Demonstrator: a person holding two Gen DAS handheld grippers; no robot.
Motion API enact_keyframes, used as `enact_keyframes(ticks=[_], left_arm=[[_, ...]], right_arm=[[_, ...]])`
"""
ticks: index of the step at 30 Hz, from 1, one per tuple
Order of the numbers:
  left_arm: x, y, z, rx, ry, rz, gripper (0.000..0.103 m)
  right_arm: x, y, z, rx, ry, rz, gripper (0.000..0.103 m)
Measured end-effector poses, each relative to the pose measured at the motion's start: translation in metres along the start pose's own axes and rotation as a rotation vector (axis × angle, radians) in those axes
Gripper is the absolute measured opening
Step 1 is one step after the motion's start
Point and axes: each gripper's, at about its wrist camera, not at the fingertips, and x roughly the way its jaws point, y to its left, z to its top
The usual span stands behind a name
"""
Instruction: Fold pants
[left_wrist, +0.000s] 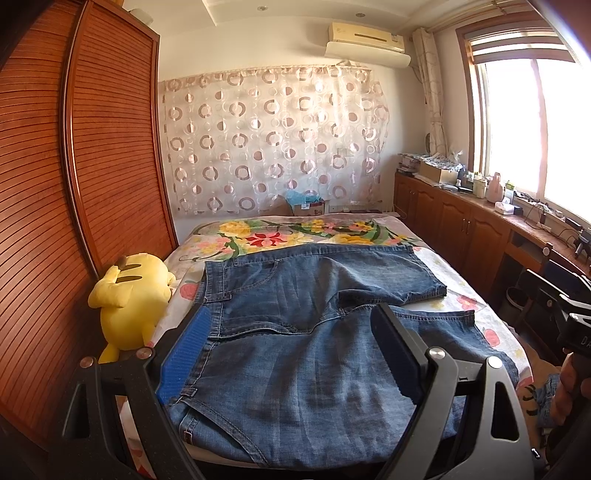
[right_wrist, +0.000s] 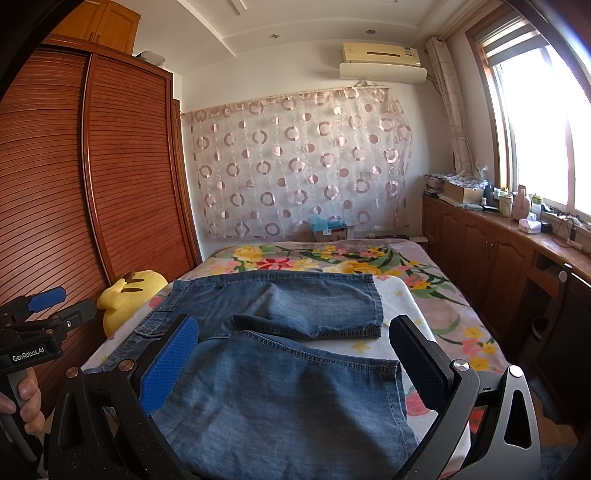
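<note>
1. Two grippers hover over the near end of the bed (right_wrist: 436, 295), both with fingers spread wide and gripping nothing
2. Blue denim pants (left_wrist: 295, 332) lie flat on the flowered bedspread, waistband to the left, legs running right
3. Left gripper (left_wrist: 291, 354) frames the waist area; right gripper (right_wrist: 295, 365) frames the nearer leg
4. Yellow plush toy (left_wrist: 129, 295) sits beside the waistband, against the wardrobe (left_wrist: 55, 184)

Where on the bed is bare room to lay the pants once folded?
Free: the floral bedspread between the denim pants and the curtain, and the strip along the cabinets. Crowded: the wardrobe side, where the yellow plush toy sits.
</note>
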Motion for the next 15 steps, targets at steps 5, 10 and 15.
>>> enact_keyframes(ticks=[5, 10, 15], left_arm=[[-0.0042, -0.0003, 0.0045, -0.001, -0.002, 0.000, 0.089], [-0.0043, -0.0005, 0.0046, -0.001, -0.003, 0.000, 0.089], [-0.0045, -0.0007, 0.0048, -0.001, -0.004, 0.000, 0.089]], right_arm=[[0.0001, -0.0004, 0.0001, 0.000, 0.000, 0.000, 0.103], [0.0000, -0.0005, 0.0000, 0.000, -0.001, -0.001, 0.103], [-0.0001, -0.0005, 0.0000, 0.001, -0.001, 0.000, 0.103]])
